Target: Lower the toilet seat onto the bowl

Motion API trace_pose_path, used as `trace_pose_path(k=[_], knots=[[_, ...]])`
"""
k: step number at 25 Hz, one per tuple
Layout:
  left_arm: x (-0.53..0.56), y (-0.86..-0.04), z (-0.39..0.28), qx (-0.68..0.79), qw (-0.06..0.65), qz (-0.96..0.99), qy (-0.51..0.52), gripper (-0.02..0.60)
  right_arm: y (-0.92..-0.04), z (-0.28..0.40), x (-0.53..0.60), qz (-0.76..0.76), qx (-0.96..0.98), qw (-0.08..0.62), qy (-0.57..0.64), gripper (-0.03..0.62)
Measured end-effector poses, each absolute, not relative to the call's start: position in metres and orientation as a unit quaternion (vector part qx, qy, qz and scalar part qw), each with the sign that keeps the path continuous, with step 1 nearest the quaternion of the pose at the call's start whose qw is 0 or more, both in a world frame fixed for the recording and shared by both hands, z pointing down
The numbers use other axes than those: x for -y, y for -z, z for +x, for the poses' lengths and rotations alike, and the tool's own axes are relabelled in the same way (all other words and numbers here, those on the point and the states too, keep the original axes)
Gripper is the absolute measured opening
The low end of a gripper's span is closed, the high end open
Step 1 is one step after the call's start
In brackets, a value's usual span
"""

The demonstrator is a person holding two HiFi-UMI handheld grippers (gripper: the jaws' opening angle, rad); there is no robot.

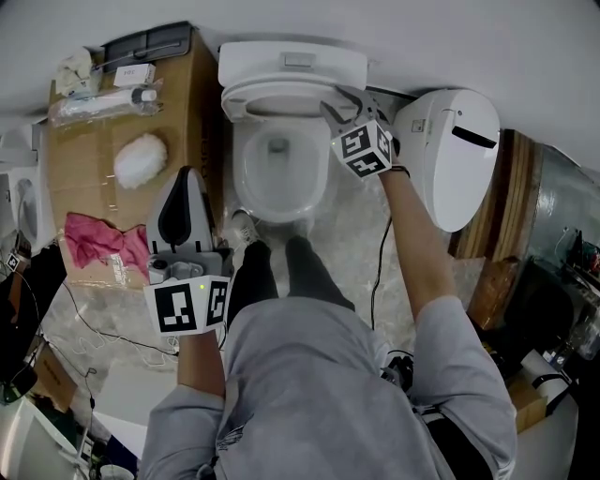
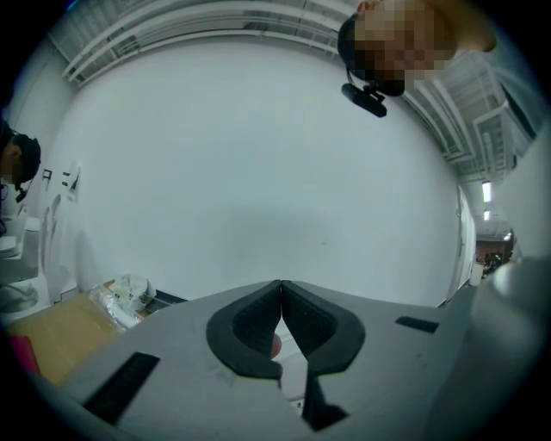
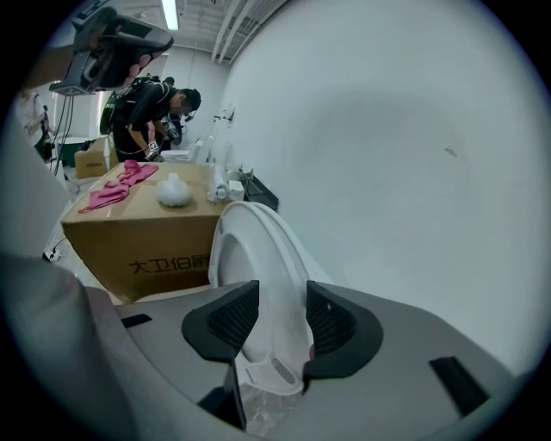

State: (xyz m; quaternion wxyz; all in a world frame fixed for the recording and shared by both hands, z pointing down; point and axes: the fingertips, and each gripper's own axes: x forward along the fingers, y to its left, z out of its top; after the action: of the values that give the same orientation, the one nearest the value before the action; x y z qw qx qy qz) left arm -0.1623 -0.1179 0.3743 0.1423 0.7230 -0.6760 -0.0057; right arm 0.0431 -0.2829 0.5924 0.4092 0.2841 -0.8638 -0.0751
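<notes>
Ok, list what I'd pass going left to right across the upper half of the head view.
cardboard box → toilet bowl → white cover propped at the right

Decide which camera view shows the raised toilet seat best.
The right gripper view: the toilet seat stands raised and close, between the jaws of the right claw. The head view shows it from above, foreshortened. The left gripper view shows none of it.

1. Soft, bright, even light fills the head view; shadows are faint.
2. Both gripper views bend strongly, with black corners.
3. A ceiling strip light glows atop the right gripper view.
4. The jaws of the right gripper look soft.
</notes>
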Motion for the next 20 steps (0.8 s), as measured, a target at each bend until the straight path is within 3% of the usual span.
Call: trace_pose_path(k=[20], knots=[[0.094,-0.373,-0.144,0.669,0.142,0.730,0.008,0.000,-0.591,0.052,0.224,0.272,0.871,0.400,0.082,0.135]])
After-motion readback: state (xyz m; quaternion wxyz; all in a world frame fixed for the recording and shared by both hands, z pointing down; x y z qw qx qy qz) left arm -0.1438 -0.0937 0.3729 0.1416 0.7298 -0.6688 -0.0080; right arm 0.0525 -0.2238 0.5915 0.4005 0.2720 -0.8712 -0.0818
